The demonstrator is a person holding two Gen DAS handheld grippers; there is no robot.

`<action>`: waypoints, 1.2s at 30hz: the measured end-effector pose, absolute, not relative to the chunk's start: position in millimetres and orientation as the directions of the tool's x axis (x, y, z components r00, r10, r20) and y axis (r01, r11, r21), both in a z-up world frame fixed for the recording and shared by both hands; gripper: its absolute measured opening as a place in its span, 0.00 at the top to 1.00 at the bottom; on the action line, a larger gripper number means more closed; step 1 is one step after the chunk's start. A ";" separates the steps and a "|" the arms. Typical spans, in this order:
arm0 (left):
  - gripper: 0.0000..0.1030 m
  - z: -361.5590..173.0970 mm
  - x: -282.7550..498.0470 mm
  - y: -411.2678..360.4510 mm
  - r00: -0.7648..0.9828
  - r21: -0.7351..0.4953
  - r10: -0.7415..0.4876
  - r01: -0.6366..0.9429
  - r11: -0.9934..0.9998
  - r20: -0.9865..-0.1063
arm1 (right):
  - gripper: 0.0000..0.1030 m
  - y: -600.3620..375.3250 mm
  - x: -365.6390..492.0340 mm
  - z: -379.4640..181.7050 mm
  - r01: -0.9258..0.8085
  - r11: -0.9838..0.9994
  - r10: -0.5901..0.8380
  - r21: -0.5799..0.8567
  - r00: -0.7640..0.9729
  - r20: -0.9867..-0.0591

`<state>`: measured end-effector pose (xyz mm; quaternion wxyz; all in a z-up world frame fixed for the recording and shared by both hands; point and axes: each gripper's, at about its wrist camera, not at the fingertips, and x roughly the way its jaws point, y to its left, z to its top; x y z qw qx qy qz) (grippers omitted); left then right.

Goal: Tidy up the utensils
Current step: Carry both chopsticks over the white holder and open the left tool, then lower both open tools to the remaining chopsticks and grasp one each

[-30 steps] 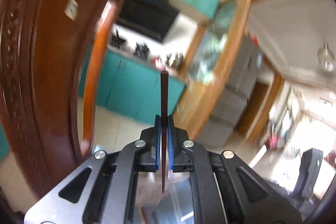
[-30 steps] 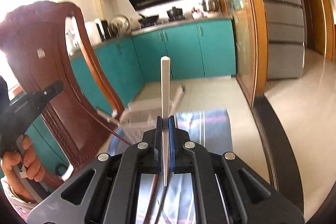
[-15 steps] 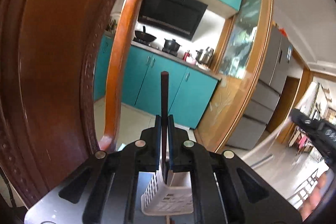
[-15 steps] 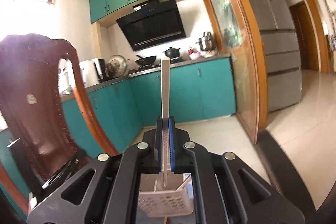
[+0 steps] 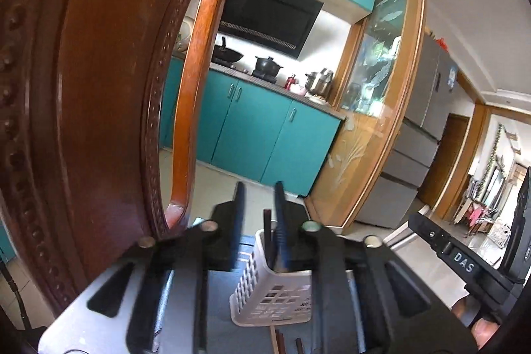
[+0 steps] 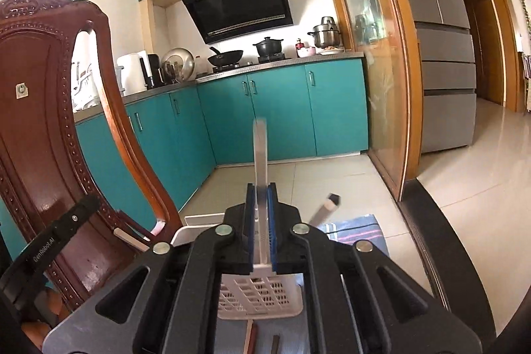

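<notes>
A white perforated utensil basket (image 5: 273,297) stands on the table right under both grippers; it also shows in the right wrist view (image 6: 260,296). My left gripper (image 5: 259,188) is open above it, and a dark brown chopstick (image 5: 266,234) stands inside the basket between the fingers. My right gripper (image 6: 260,188) is shut on a white chopstick (image 6: 260,155), held upright over the basket. Another white utensil (image 6: 327,208) sticks out of the basket to the right. Loose brown chopsticks (image 6: 251,337) lie on the table in front of the basket.
A carved wooden chair back (image 5: 99,88) rises close on the left, also in the right wrist view (image 6: 43,121). A striped blue cloth (image 6: 358,228) lies beyond the basket. Teal kitchen cabinets (image 6: 282,111) and a fridge (image 6: 444,55) are behind.
My left gripper has opened and the dark chopstick has dropped into the basket. Both grippers have come down over the basket. My right gripper still holds the white chopstick.
</notes>
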<state>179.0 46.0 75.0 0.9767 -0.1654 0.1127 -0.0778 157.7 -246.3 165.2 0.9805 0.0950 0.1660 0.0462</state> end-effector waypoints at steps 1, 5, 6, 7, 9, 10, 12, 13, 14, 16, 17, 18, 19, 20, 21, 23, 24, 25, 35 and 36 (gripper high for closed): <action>0.73 75.3 176.4 47.2 0.963 -0.346 -0.201 0.129 0.929 -0.181 | 0.73 -248.9 151.4 167.0 -0.059 0.977 0.123 0.206 0.942 -0.313; 0.72 75.2 163.6 49.7 0.954 -0.345 -0.255 0.189 0.919 -0.157 | 0.66 -257.1 118.9 173.0 -0.066 0.972 0.126 0.224 0.956 -0.264; 0.73 74.8 160.9 48.7 0.950 -0.340 -0.272 0.206 0.917 -0.156 | 0.66 -258.4 110.5 173.4 -0.065 0.973 0.123 0.223 0.959 -0.257; 0.73 73.2 157.7 46.2 0.937 -0.337 -0.310 0.243 0.910 -0.161 | 0.66 -262.1 95.7 173.7 -0.061 0.972 0.117 0.225 0.963 -0.242; 0.73 68.5 153.7 38.1 0.911 -0.325 -0.370 0.299 0.897 -0.184 | 0.66 -267.3 76.8 168.7 -0.051 0.972 0.105 0.229 0.967 -0.232; 0.73 65.0 152.2 32.0 0.897 -0.311 -0.391 0.319 0.895 -0.206 | 0.66 -271.4 66.2 162.6 -0.032 0.973 0.088 0.230 0.968 -0.236; 0.76 46.3 153.1 11.4 0.854 -0.261 -0.406 0.332 0.906 -0.325 | 0.66 -276.7 57.5 149.0 -0.001 0.976 0.063 0.218 0.959 -0.275; 0.76 30.9 158.6 0.2 0.820 -0.244 -0.402 0.326 0.913 -0.407 | 0.66 -279.2 57.3 139.0 0.028 0.980 0.038 0.198 0.946 -0.321; 0.76 15.6 163.6 -7.7 0.786 -0.244 -0.401 0.321 0.915 -0.470 | 0.66 -282.3 58.6 129.3 0.056 0.981 0.016 0.186 0.932 -0.363; 0.76 -14.2 175.4 -22.8 0.699 -0.254 -0.399 0.308 0.917 -0.593 | 0.66 -292.1 61.6 111.8 0.090 0.974 0.008 0.207 0.902 -0.431; 0.76 -31.4 181.5 -32.0 0.643 -0.261 -0.399 0.303 0.916 -0.654 | 0.66 -297.5 63.8 102.8 0.102 0.967 0.017 0.233 0.887 -0.462; 0.76 -43.4 185.3 -38.5 0.608 -0.265 -0.393 0.293 0.918 -0.690 | 0.66 -300.4 65.9 96.3 0.112 0.962 0.025 0.251 0.874 -0.485; 0.76 -52.2 188.6 -44.3 0.579 -0.268 -0.390 0.287 0.920 -0.716 | 0.66 -304.4 68.5 88.0 0.128 0.954 0.031 0.271 0.856 -0.515; 0.76 -62.2 192.1 -51.8 0.544 -0.265 -0.387 0.291 0.919 -0.745 | 0.66 -307.1 70.1 81.0 0.142 0.947 0.037 0.287 0.842 -0.538; 0.76 -69.1 194.8 -57.6 0.523 -0.248 -0.371 0.290 0.924 -0.767 | 0.66 -307.8 71.0 76.9 0.147 0.944 0.042 0.296 0.834 -0.550; 0.76 -82.3 197.0 -64.9 0.501 -0.207 -0.326 0.280 0.937 -0.802 | 0.66 -306.3 72.2 68.7 0.149 0.941 0.056 0.304 0.817 -0.574; 0.76 -88.5 198.2 -68.3 0.484 -0.200 -0.320 0.284 0.938 -0.815 | 0.66 -304.8 72.5 66.7 0.148 0.942 0.057 0.300 0.813 -0.580; 0.76 -92.5 199.2 -70.1 0.471 -0.195 -0.313 0.284 0.939 -0.824 | 0.66 -302.5 73.5 65.1 0.145 0.944 0.059 0.295 0.809 -0.585; 0.88 -100.2 202.7 -50.2 0.455 -0.262 -0.353 0.252 0.932 -0.818 | 0.66 -292.2 75.7 44.1 0.109 0.954 0.100 0.280 0.763 -0.639; 0.88 -96.5 201.6 -45.1 0.458 -0.288 -0.377 0.253 0.923 -0.805 | 0.66 -289.8 76.9 40.7 0.109 0.955 0.102 0.278 0.755 -0.648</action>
